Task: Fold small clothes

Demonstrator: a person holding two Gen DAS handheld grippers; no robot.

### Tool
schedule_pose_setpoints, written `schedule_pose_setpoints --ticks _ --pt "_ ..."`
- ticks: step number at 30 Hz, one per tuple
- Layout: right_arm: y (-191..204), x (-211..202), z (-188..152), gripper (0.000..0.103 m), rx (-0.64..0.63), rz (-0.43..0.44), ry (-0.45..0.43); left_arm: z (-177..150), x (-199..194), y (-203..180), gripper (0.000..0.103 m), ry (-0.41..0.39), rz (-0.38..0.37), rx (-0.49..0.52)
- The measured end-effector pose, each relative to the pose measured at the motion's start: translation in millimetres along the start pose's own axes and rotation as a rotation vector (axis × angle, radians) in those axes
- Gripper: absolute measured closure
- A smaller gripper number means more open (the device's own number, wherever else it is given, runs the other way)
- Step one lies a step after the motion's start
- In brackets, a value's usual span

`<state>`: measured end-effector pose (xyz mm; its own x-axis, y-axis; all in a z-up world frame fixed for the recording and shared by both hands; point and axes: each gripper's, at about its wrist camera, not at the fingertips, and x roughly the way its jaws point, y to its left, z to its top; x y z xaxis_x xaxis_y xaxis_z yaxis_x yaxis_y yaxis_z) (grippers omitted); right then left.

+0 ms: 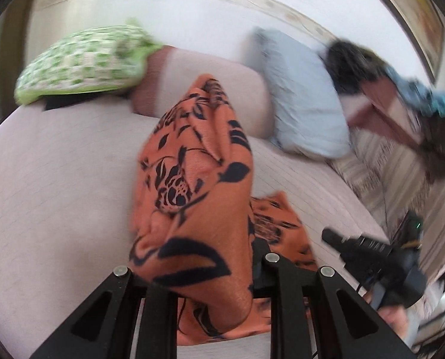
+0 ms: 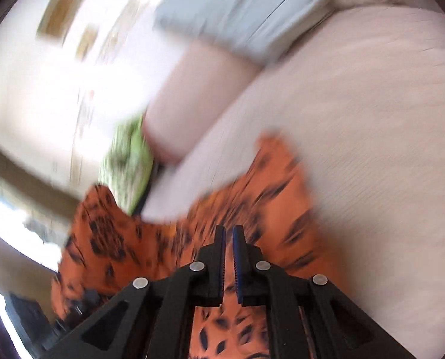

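Right wrist view mostly motion smear: green checked cushion [image 2: 126, 161] at centre left just a blur. Left wrist view: orange black-patterned cloth [image 1: 192, 179] buries left gripper [image 1: 204, 275] fingertips, lower centre; dark heap [image 1: 353, 62] upper right unreadable.

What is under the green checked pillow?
A dark flat thing pokes out from under the green checked pillow, lying on the sofa seat. The rest is covered, so I cannot tell what it is.

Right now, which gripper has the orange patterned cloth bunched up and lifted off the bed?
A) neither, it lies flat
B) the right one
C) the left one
C: in the left wrist view the orange cloth rises bunched from the left gripper, while the right gripper sits nearly closed over it, its grip unclear.
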<state>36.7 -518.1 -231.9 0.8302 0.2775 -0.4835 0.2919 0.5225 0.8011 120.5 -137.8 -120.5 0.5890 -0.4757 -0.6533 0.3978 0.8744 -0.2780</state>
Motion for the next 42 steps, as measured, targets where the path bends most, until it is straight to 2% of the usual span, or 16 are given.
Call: schedule_pose_setpoints --ticks 5,8,10,12,15,17,18,21,25,28,30,31,33,35,38,42 --pt "-38 -30 18 0.096 0.158 0.045 -0.040 -43 83 -88 0.082 0.144 -0.044 0.113" --pt "-44 -37 27 0.096 0.192 0.062 -0.056 -76 117 -110 0.080 0.219 0.014 0.235" --pt "-47 -36 32 0.096 0.199 0.058 -0.029 -79 108 -109 0.070 0.186 -0.014 0.285" --pt "-48 -28 32 0.096 0.220 0.061 0.020 -70 97 -97 0.054 0.236 -0.091 0.252" --pt "-42 -15 29 0.095 0.229 0.089 0.056 -54 76 -77 0.049 0.288 -0.212 0.156" --pt "-27 -16 26 0.095 0.169 0.104 0.042 -42 48 -56 0.040 0.219 -0.254 0.126" --pt "-17 -15 26 0.095 0.129 0.117 0.044 -39 36 -45 0.033 0.172 -0.236 0.114" --pt "16 -11 16 0.095 -0.010 0.188 0.082 -29 16 -3 0.031 0.067 -0.109 0.074" --pt "51 7 -8 0.095 -0.151 0.242 0.204 -26 27 47 0.031 0.071 0.050 0.011" --pt "49 34 -29 0.095 -0.185 0.099 0.311 -43 46 61 0.031 0.119 0.123 0.030" --pt "27 56 -38 0.096 -0.178 -0.133 0.374 -61 68 57 0.030 0.203 0.189 0.099" --pt "14 63 -39 0.103 -0.138 -0.169 0.391 -67 73 57 0.030 0.219 0.191 0.105" --pt "4 62 -33 0.103 -0.040 -0.107 0.392 -62 66 62 0.030 0.217 0.168 0.076" --pt "12 56 -24 0.098 -0.051 -0.086 0.357 -47 64 66 0.030 0.239 0.144 0.055" --pt "33 55 -9 0.095 -0.074 -0.018 0.279 -27 50 66 0.030 0.173 0.101 -0.016" --pt "66 82 14 0.095 -0.131 -0.011 0.252 -29 55 54 0.030 0.144 0.135 0.055"
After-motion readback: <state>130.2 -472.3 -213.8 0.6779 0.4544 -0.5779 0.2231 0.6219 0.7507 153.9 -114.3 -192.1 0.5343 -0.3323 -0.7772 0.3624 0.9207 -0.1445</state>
